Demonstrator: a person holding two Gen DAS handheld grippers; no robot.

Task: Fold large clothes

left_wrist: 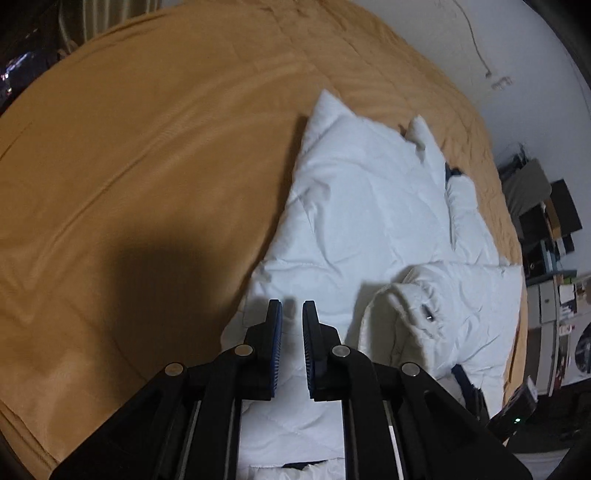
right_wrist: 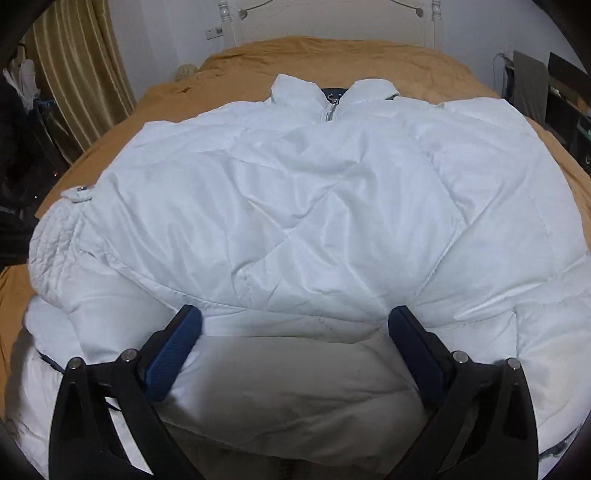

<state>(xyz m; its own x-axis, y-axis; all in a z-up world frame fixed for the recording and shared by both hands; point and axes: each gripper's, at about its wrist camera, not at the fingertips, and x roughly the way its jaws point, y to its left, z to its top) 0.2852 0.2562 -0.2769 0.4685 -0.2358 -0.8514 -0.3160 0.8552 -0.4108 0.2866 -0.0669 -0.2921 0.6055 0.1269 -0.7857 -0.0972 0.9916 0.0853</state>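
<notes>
**Jacket spread on the bed, both grippers empty**

Your left gripper [left_wrist: 292, 308] hangs over the near edge of the white jacket [left_wrist: 369, 221], its jaws drawn almost together with only a thin slot between the blue pads and no cloth caught in it. Your right gripper [right_wrist: 295, 321] stands at full spread just above the jacket's [right_wrist: 314, 206] lower part, with the puffy fabric bulging between its fingers [right_wrist: 173, 350] but not pinched by them.

The jacket lies on the tan bedspread [left_wrist: 147, 166], front up, quilted, with its collar [right_wrist: 332, 92] and zip [right_wrist: 330, 110] at the far end toward the headboard [right_wrist: 332, 18]. In the right wrist view a sleeve is folded in across the body; its ribbed cuff [right_wrist: 55, 236] lies at the left edge. In the left wrist view the other cuff [left_wrist: 413, 306] lies curled on the jacket, just right of your left gripper.
</notes>
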